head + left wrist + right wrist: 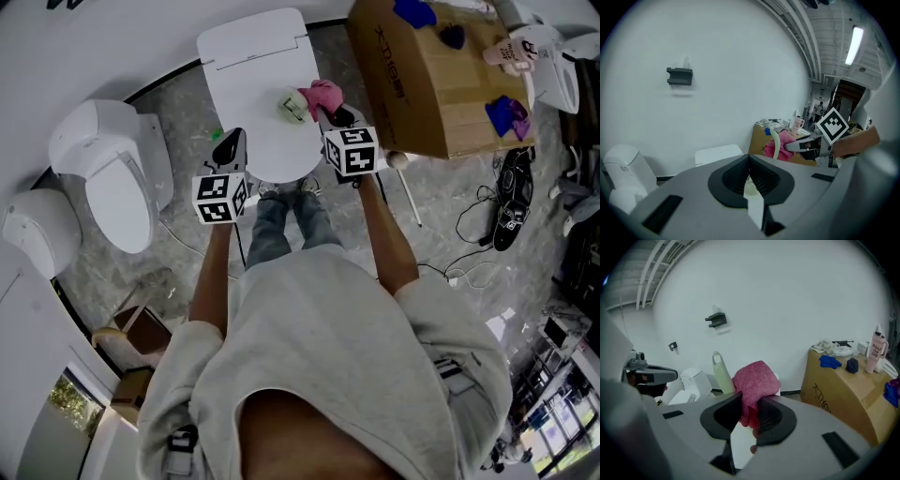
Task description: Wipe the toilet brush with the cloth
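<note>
Grey sweatshirt fills the bottom of head view. Right tongs clenched on pink cloth. Cloth sits just beside the pale green toilet brush handle, upright over closed toilet lid, upper centre. Left tongs closed, tips together, left of brush.

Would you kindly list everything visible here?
white ceramic toilets: three, white; one ahead, lid shut, two left
pink terry cloth: one, pink, above that lid
pale green plastic toilet brush: one, pale green, beside the cloth
brown cardboard box: one, brown, right
blue rags: several, blue, on the box
pink tumbler: one, pink, on the box
black bracket: one, black, on the white wall
left gripper: one, grey, shut on the brush
right gripper: one, grey, shut on the cloth
</note>
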Available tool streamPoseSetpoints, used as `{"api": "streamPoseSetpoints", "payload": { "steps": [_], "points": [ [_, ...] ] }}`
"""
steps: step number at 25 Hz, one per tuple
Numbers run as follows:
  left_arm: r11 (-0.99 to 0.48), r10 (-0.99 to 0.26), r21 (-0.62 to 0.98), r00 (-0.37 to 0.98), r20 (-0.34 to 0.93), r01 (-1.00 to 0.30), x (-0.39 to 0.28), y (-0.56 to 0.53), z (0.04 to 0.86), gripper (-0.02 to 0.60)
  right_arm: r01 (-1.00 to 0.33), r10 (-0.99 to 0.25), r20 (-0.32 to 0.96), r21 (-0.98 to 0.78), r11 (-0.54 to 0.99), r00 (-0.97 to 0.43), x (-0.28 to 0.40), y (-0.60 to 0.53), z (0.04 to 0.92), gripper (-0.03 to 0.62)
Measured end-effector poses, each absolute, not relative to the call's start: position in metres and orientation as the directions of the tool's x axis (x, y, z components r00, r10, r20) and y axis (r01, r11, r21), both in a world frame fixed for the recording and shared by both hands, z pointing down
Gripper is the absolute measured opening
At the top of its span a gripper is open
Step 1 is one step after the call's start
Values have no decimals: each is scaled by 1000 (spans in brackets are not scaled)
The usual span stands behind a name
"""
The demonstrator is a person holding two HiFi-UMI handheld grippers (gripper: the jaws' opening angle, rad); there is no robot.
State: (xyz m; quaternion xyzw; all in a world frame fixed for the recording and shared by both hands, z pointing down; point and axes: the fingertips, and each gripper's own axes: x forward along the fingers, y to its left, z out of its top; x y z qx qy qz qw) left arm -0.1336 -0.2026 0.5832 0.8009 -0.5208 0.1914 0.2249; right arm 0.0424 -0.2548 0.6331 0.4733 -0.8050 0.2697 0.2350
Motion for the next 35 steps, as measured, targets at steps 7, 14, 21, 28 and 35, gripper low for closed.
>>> {"api": "streamPoseSetpoints", "payload": {
  "steps": [7, 14, 21, 28, 35],
  "points": [
    [-352, -736, 180, 391, 553, -918, -131, -203, 592, 20, -888, -572, 696, -224, 401, -434, 42, -249, 675, 89],
    [-340, -731, 184, 382, 565, -922, -138, -207, 597, 20, -894, -498, 762, -237, 382, -414, 44, -248, 721, 89],
    [-334, -730, 184, 377, 570, -925, -144, -215, 601, 20, -901, -414, 819, -260, 348, -397, 44, -249, 760, 89],
    [-342, -728, 184, 383, 568, -922, -142, -217, 600, 20, -915, -393, 843, -254, 312, -368, 51, -247, 774, 89],
    [-353, -730, 181, 391, 560, -918, -142, -219, 598, 20, -911, -531, 753, -231, 340, -389, 60, -260, 722, 89]
  ]
}}
